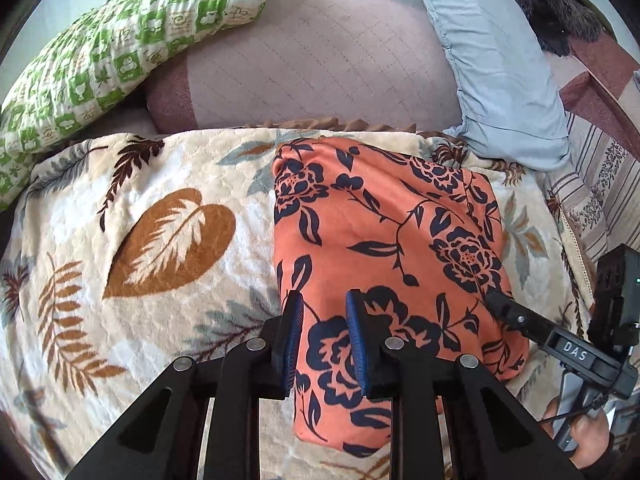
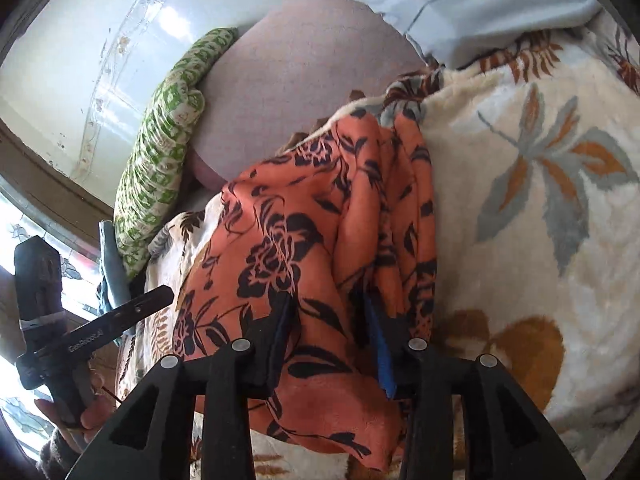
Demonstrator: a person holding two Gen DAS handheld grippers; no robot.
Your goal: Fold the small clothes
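While the orange fleece garment with navy flower print (image 1: 384, 248) lies on the cream leaf-patterned plush blanket (image 1: 140, 208), already folded to a compact rectangle, a late fold step is judged to be in hand. In the left wrist view the garment runs from centre toward 5 o'clock. The left gripper (image 1: 326, 340) is held partly open over the near edge at 6 o'clock; cloth is seen behind the gap, but no pinch is visible, so nothing is judged held. The right gripper (image 2: 332, 340) is seen with jaws partly apart and a raised ridge of cloth between them; whether the pads (image 2: 382, 344) press on it cannot be told. In that view loose pleats are bunched at 12 o'clock, beside the blanket edge. A green-and-white patterned pillow (image 1: 132, 52) lies at 10 o'clock and a pale blue pillow (image 1: 492, 60) at 1 o'clock, well apart from the work.

Next move, as judged: the near edge should be gripped at both corners, lifted, and carried over toward 12 o'clock, with the bunched pleats smoothed first.
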